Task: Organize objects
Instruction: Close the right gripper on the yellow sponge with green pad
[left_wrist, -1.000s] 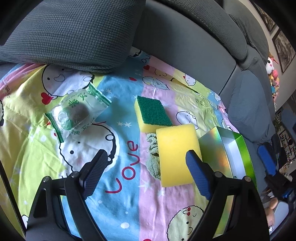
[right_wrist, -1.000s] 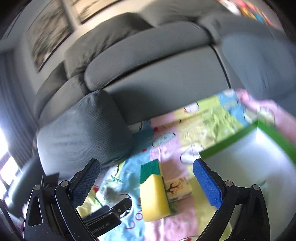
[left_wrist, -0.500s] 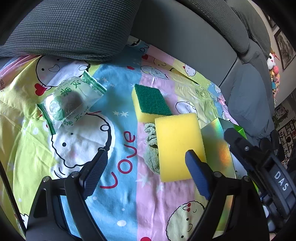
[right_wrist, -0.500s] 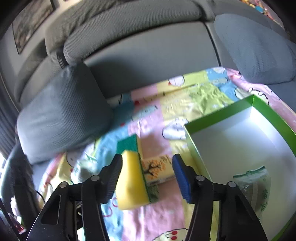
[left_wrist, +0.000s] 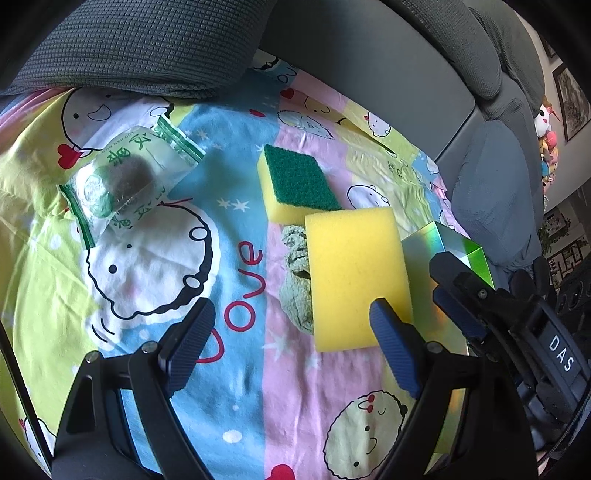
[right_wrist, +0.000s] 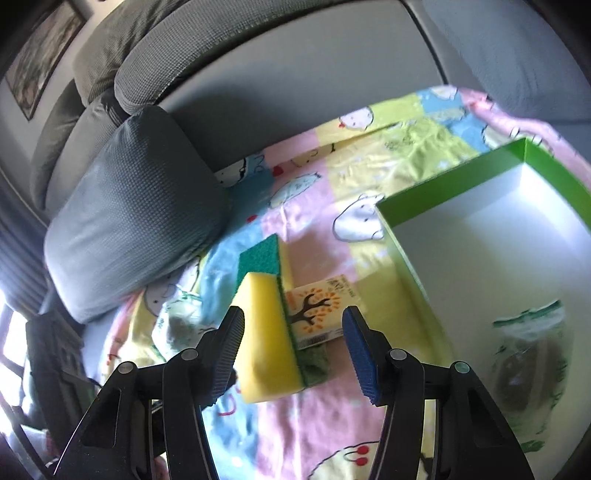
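Moved: right gripper (right_wrist: 291, 334) has come down toward the sponges, jaws far narrower than a second ago and now opening slightly, pressing nothing.
Yellow sponge (right_wrist: 264, 339): tilted on a small printed box (right_wrist: 321, 308), partly between those jaws, untouched.
Green-topped sponge (left_wrist: 295, 184): flat on the cartoon blanket (left_wrist: 240, 387), just behind.
Left gripper (left_wrist: 291, 332): wide open, empty.
Green box (right_wrist: 458, 177): open, holding a plastic bag (right_wrist: 532, 354).

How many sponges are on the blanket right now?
2: a sponge lying green-side up toward the sofa back, and a sponge propped yellow-side up beside the box. Others may be hidden.
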